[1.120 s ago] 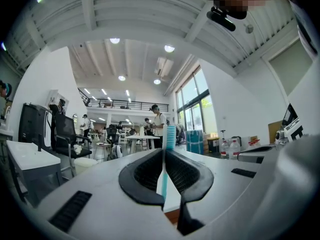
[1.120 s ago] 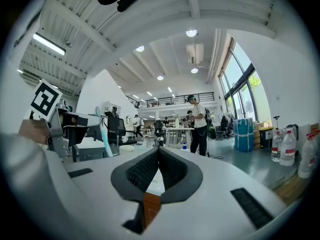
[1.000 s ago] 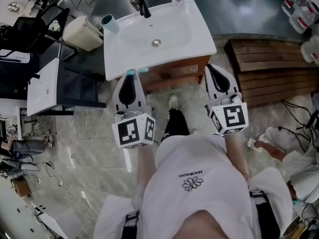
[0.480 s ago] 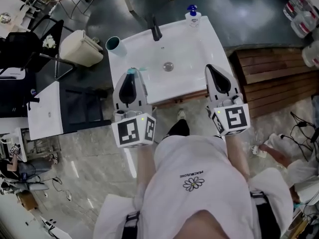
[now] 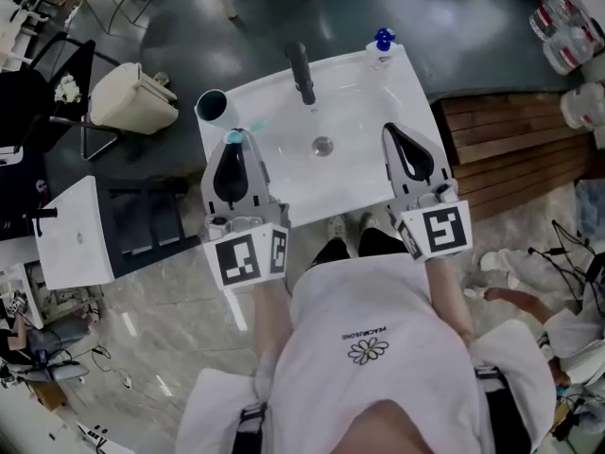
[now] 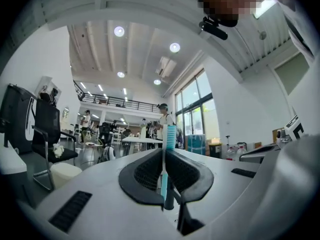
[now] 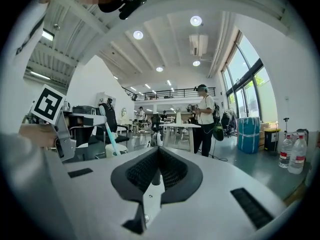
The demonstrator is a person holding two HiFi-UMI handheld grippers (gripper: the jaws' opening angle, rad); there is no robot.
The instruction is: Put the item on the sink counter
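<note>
Left hand-held gripper is carrying a toothbrush over the sink

The left hand-held gripper (image 6: 164, 153) is clamping its nearly closed jaws on the slim light-blue plastic toothbrush (image 6: 169, 139). The brush's long axis is lying in line with the jaw slot, and its bristle head is poking out past the tips. In the head view this left hand-held gripper (image 5: 233, 149) is hovering above the left part of the white sink-top desk (image 5: 412, 91), near the teal cup (image 5: 212, 105). The toothbrush (image 5: 242, 134) is pointing away from the person, toward the black faucet (image 5: 301, 74). The right hand-held gripper (image 7: 159, 153) is keeping its jaws together on nothing, over the right side of the basin. The bare desk surface is lying directly below and just ahead of the brush, so the left hand is likely the one to lower and release it there.
</note>
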